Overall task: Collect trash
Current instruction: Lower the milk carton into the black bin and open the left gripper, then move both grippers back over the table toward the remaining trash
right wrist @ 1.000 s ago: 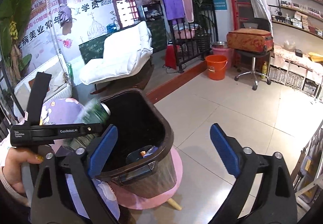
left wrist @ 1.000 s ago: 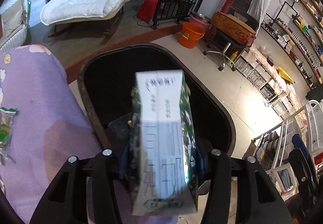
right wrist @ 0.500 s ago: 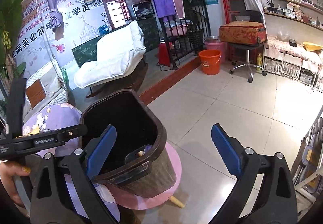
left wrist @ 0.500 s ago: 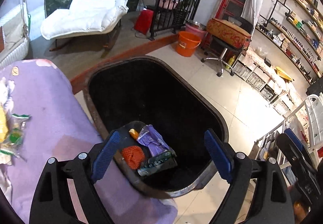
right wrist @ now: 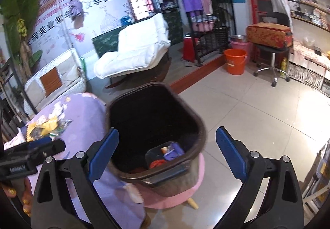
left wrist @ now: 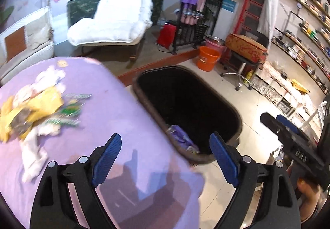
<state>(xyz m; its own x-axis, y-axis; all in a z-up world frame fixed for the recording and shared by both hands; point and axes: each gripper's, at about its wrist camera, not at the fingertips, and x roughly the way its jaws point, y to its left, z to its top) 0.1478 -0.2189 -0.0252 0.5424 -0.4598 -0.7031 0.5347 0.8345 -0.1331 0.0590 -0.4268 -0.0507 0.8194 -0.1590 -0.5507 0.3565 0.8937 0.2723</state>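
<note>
trash carton gone from left hand-held gripper (left wrist: 165, 158), jaws now apart

Trash pile (left wrist: 35, 111) on the purple tablecloth (left wrist: 115, 117): smeared by motion blur, wrappers not told apart. Bin (right wrist: 156, 136) contents largely hidden by the near rim in the left wrist view; only a purple wrapper (left wrist: 179, 135) is glimpsed. Pink stool (right wrist: 177, 191) mostly covered by the bin. Shelf items (left wrist: 309, 28) too small to be identified.
</note>
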